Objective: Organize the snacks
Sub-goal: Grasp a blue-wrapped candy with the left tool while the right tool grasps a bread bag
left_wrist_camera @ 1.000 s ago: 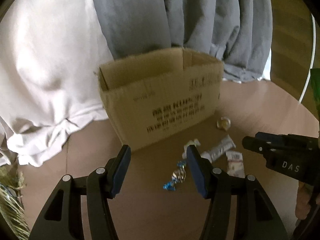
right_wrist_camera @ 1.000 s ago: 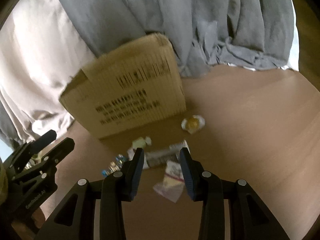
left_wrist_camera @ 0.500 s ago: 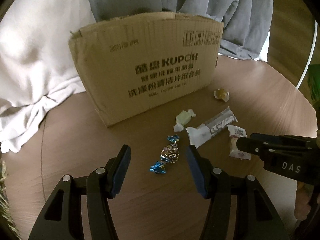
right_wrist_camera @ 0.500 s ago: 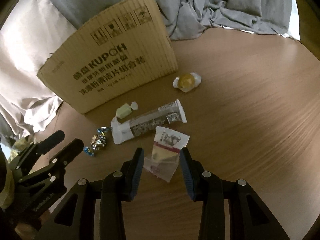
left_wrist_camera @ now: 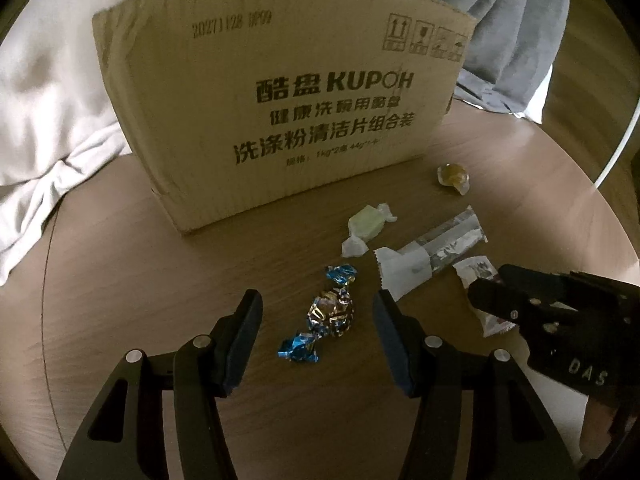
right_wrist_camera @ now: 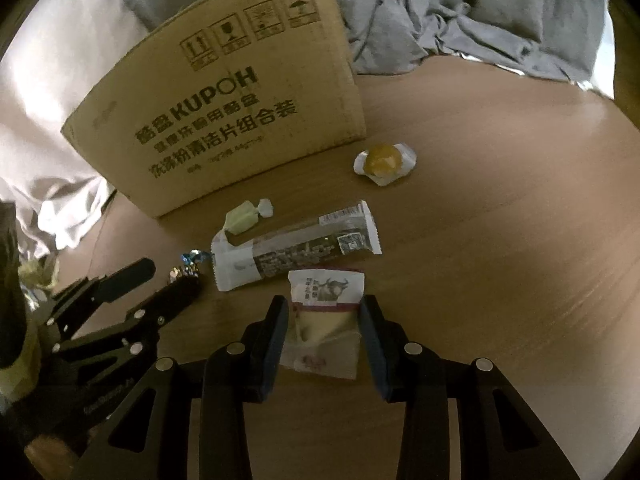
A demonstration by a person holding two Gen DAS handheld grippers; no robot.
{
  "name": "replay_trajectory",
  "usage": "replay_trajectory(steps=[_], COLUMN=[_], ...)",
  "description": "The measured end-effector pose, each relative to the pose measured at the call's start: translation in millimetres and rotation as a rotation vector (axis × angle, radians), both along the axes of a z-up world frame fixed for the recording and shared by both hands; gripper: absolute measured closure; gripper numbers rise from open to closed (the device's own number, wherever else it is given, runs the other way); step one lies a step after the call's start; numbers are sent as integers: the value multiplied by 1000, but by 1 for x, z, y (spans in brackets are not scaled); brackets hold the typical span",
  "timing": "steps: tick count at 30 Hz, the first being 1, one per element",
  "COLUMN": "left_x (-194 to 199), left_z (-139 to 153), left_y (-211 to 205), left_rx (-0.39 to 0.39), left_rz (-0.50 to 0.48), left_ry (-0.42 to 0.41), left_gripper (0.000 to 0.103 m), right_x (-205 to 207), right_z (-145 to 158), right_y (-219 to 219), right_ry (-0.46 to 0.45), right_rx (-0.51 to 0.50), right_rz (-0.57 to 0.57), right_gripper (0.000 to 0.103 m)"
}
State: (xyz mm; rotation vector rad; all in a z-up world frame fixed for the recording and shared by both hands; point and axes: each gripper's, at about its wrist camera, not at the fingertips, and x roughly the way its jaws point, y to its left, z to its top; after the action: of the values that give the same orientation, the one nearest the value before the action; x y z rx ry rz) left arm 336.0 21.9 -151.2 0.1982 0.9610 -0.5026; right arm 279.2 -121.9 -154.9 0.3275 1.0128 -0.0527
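Note:
Several snacks lie on a round wooden table point(left_wrist_camera: 132, 280) in front of a cardboard box point(left_wrist_camera: 288, 112). My left gripper point(left_wrist_camera: 318, 332) is open, its fingers on either side of a blue-and-gold foil candy point(left_wrist_camera: 330, 312). My right gripper point(right_wrist_camera: 324, 332) is open, its fingers on either side of a small white-and-red snack packet point(right_wrist_camera: 326, 316). It also shows in the left wrist view point(left_wrist_camera: 478, 276), partly behind the right gripper point(left_wrist_camera: 504, 300). A long bar wrapper point(right_wrist_camera: 296, 248), a pale green candy point(right_wrist_camera: 244, 218) and a yellow round sweet point(right_wrist_camera: 384, 160) lie between the packet and the box point(right_wrist_camera: 224, 120).
Grey cloth point(right_wrist_camera: 460, 12) and white cloth point(left_wrist_camera: 48, 92) hang behind the box and over the table's far edge. The left gripper point(right_wrist_camera: 120, 300) shows at the left of the right wrist view. Bare wood point(right_wrist_camera: 500, 220) spreads to the right.
Both grippers have dropped down and forward toward the table. The foil candy now lies between the left fingers and the white-and-red packet between the right fingers. Both stay open.

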Motion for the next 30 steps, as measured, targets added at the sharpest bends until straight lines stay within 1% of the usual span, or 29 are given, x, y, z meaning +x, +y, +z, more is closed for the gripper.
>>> replay_trajectory(steps=[1,3,7,9,10,11,16,22,30], left_x=[1,2,4,5,5,5,-2,-20,-46], left_z=[-1,-3,-6,-6,-6,-6,-3,16,51], left_y=[0,-1,-1,-1,-1,-1,-1,0,-3], left_rx=[-2,-2,-2,-3,-4,-4,-13,-30,-75], left_rz=[1,6,15,21,23,27,41,69,104], left_ry=[2,11,15,16,17,18,12,-20,-65], left_gripper=[47,56,60,73,77,78,78,78,78], right_x=[1,2,3,2,2,1,-1,-7,-23], right_z=[0,0,0,0,1,1,1,7,38], right_y=[2,7,17,19,18,17,11,7,5], right_ry=[-2,-5,-8,-10,-12,-12,-10,-22,-106], right_rx=[-13,-43,-108,-121,-121,-121,-101,-79,-80], right_rz=[10,28,64,73,75,73,73,91,143], right_gripper=[65,65,65,66,67,70,71,71,71])
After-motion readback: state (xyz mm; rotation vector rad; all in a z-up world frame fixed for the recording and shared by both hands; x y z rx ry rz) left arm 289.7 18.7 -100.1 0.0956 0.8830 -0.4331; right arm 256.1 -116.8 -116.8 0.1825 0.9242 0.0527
